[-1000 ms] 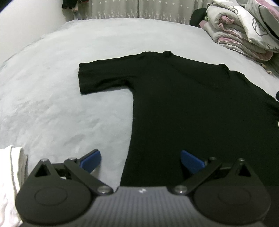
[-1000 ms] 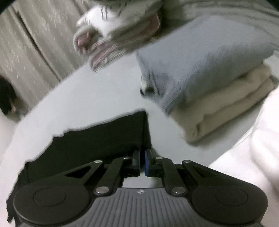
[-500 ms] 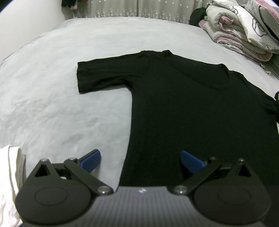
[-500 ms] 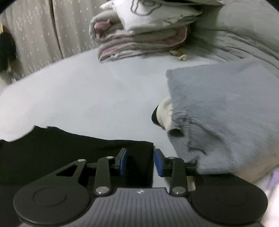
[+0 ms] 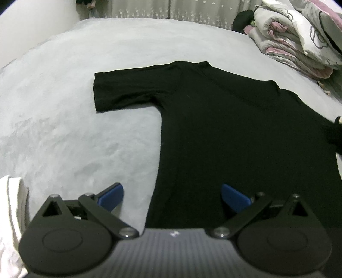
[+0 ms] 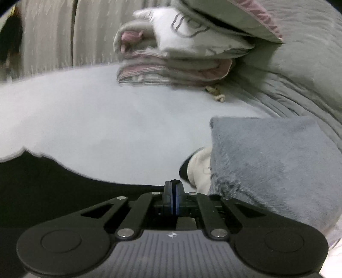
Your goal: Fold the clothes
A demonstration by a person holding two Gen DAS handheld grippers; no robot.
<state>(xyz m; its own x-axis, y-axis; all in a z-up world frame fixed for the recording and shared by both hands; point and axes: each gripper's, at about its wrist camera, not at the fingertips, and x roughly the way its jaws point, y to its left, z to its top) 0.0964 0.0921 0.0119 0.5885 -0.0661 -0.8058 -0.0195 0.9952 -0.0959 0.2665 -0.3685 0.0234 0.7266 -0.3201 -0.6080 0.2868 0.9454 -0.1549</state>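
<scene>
Left tongs point(image 5: 171, 190): I hold the jaws wide apart, gripping nothing. One blue pad point(image 5: 111, 195) hangs over the grey bedsheet point(image 5: 85, 139); the other is over the black T-shirt point(image 5: 235, 128). The shirt's side edge runs between them, close to its lower hem.

Right tongs point(image 6: 173, 186): the jaws have just been closing and now stand pressed together. A sliver of black cloth shows between the pad tips, so I read this as a pinch on the edge of the shirt's sleeve.

Near field:
- A white cloth point(image 5: 10, 213) lies at the left edge of the left view, beside the left tongs.
- A folded grey-blue garment point(image 6: 267, 166) lies just right of the right tongs, with a cream garment point(image 6: 198, 169) showing from under it.

Middle field:
- The T-shirt lies flat on the bedsheet, collar at the far end.
- One short sleeve is spread out to the left.
- The opposite sleeve runs off the right side of the left view, where the cloth is bunched.

Far field:
- A folded quilt point(image 5: 299, 36), white and pink with a drawn pattern, is stacked at the far right corner of the bed.
- Grey bedding point(image 6: 299, 74) is heaped beside it.
- A pale curtain point(image 5: 171, 8) hangs behind the bed.
</scene>
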